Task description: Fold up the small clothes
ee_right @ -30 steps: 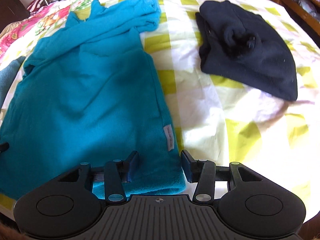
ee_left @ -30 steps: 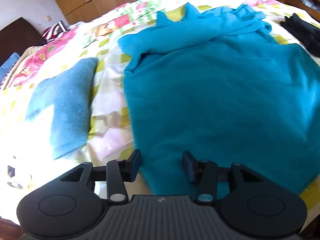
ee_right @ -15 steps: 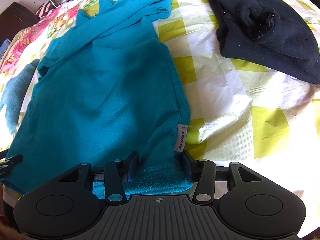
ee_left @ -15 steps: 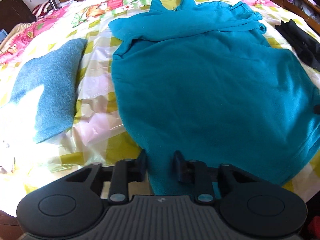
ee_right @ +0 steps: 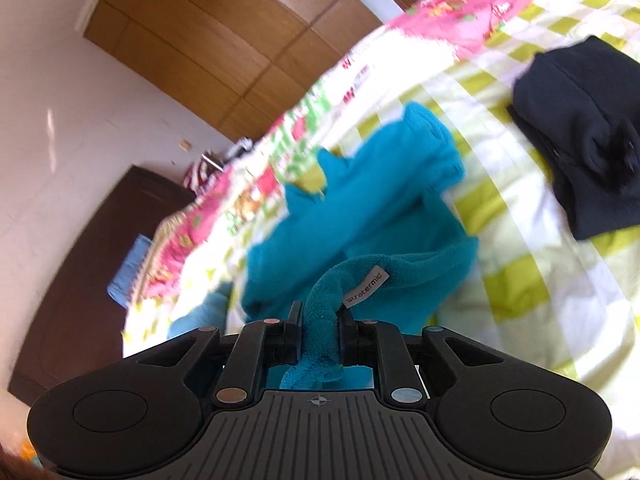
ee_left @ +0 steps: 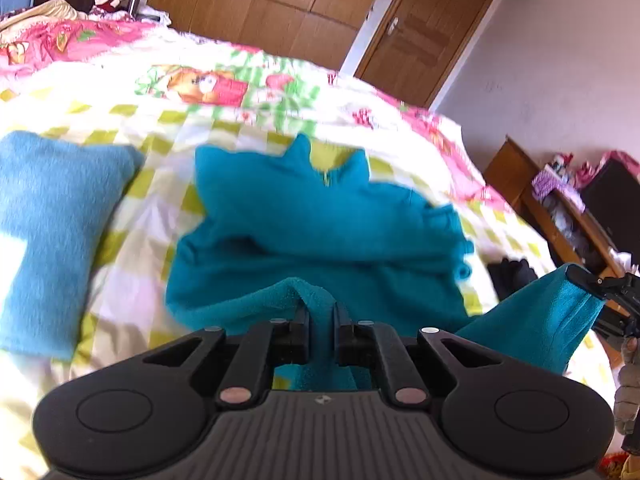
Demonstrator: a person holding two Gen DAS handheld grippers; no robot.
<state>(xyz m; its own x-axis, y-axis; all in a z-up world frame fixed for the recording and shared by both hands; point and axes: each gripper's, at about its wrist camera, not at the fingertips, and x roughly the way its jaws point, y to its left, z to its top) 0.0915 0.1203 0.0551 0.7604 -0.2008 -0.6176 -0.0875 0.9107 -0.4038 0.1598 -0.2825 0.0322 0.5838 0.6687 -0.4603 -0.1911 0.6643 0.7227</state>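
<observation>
My left hand-held gripper (ee_left: 321,330) is clamped on one bottom corner of the teal fleece top (ee_left: 320,232), its jaws pressed together on a raised fold of the hem. My right hand-held gripper (ee_right: 319,330) has just been closing and now pinches the other bottom corner, with the white label (ee_right: 367,285) curling just beyond its jaws. The hem is lifted at both corners, while the rest of the top, collar and sleeves, lies on the bed (ee_left: 248,128) ahead of both grippers. A light blue folded cloth (ee_left: 52,232) rests on the bed to the left of my left gripper. A black garment (ee_right: 580,152) lies ahead and right of my right gripper, apart from the top.
</observation>
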